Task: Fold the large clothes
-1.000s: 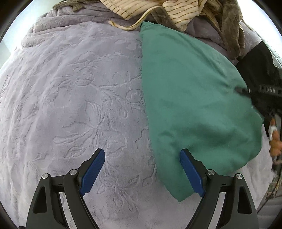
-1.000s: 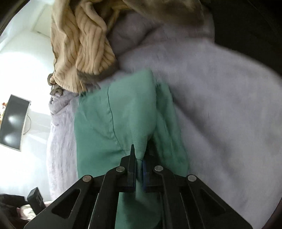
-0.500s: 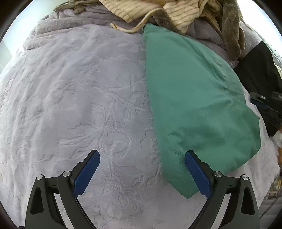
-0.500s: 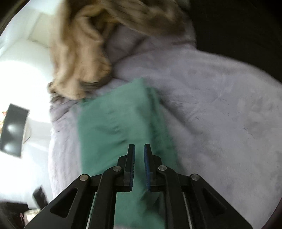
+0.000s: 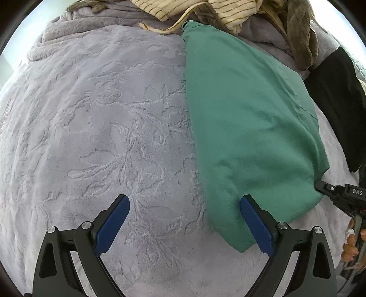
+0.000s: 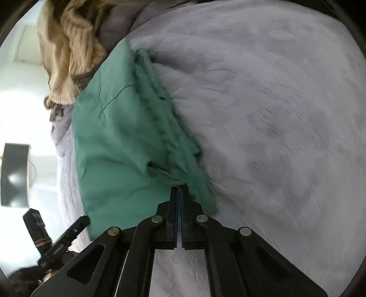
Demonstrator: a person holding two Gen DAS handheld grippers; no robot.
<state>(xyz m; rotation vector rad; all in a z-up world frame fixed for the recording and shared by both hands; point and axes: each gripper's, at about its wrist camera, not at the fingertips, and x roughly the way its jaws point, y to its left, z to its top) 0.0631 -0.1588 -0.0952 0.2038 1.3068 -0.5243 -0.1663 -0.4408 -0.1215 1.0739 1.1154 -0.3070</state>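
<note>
The green garment (image 5: pixel 247 128) is lying folded on the lilac bed blanket (image 5: pixel 103 128), near the heaped clothes (image 5: pixel 205 9) at its far edge. A bunched hem fold is being pinched by the right claw (image 6: pixel 178 190), clamped together; thin fabric could be slipping free, or lower layers dragged askew. The left claw (image 5: pixel 183 217) is being held wide apart, empty.

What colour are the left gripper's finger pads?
Blue pads, seen best in the left wrist view.
</note>
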